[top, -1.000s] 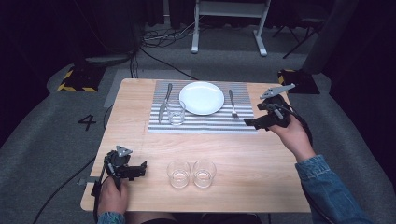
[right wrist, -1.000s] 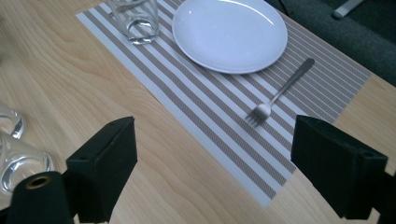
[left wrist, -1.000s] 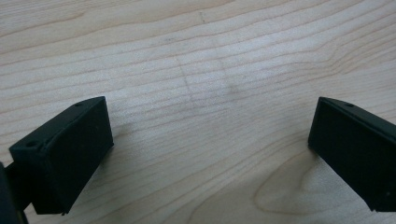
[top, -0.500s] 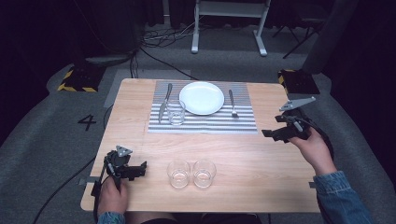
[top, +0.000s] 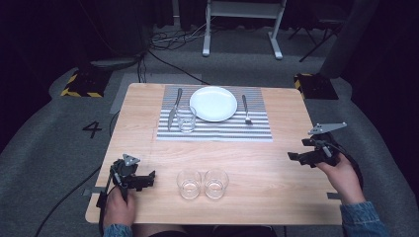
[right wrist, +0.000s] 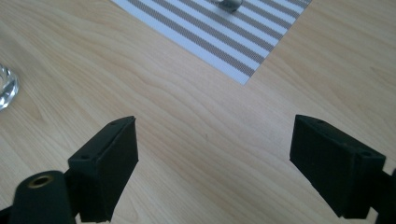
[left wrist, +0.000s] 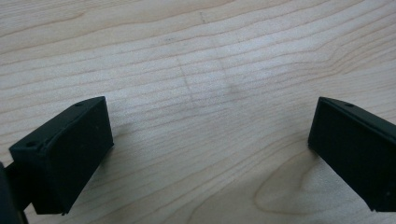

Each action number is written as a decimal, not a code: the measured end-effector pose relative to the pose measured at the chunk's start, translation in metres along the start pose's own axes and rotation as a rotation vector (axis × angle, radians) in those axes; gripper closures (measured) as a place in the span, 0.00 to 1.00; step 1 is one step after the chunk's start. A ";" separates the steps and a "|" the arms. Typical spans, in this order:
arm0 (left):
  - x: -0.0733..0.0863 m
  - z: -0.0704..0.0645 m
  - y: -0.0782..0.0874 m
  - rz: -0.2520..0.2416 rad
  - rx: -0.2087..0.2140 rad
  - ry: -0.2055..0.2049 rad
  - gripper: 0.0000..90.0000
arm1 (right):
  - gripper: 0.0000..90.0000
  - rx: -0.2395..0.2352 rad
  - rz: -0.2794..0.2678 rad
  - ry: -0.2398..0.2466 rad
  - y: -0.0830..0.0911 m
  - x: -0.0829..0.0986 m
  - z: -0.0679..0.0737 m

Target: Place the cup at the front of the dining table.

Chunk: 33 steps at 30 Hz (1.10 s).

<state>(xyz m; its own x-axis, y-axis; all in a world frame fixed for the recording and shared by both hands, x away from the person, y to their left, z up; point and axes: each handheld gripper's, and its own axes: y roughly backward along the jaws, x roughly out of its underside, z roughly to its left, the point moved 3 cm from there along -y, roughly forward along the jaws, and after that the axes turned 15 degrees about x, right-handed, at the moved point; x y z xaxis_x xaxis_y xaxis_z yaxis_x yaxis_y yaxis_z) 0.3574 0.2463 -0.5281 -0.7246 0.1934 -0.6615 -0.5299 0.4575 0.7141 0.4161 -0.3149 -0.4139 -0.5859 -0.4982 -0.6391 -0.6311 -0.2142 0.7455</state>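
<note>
Jaws on both grippers stood wide apart and gripped nothing. At the near left corner of the table (top: 276,163), the left gripper (top: 148,178) had stayed put over bare wood. Just right of it stood two empty glasses (top: 203,183), side by side and upright, mouths up, their pair running left to right along the near edge. On the far side, the right gripper (top: 292,157) had drawn back from the fork (top: 245,109) on the striped placemat (top: 214,127) toward the right edge, pointing left at the glasses. That retreat suggested the fork was placed and a glass came next.
</note>
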 end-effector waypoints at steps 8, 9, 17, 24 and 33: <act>0.000 0.000 0.000 0.000 0.000 0.000 0.00 | 0.18 -0.003 -0.006 0.014 -0.009 0.027 0.012; 0.000 0.000 0.000 0.000 0.000 0.000 0.00 | 0.18 0.000 -0.012 0.005 -0.011 0.033 0.015; 0.000 0.000 0.000 0.000 0.000 0.000 0.00 | 0.18 -0.010 -0.064 -0.033 -0.021 0.048 0.027; 0.000 0.000 0.000 0.000 -0.001 -0.001 0.00 | 0.18 0.002 -0.100 -0.070 -0.031 0.060 0.041; 0.000 0.000 0.000 0.000 0.000 0.000 0.00 | 0.18 -0.019 -0.074 -0.034 -0.045 0.073 0.058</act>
<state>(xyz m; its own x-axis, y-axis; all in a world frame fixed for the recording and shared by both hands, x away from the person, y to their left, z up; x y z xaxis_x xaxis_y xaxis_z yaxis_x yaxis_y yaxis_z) 0.3574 0.2463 -0.5281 -0.7246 0.1935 -0.6615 -0.5299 0.4573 0.7142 0.3723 -0.2933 -0.5047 -0.5548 -0.4517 -0.6987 -0.6641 -0.2655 0.6989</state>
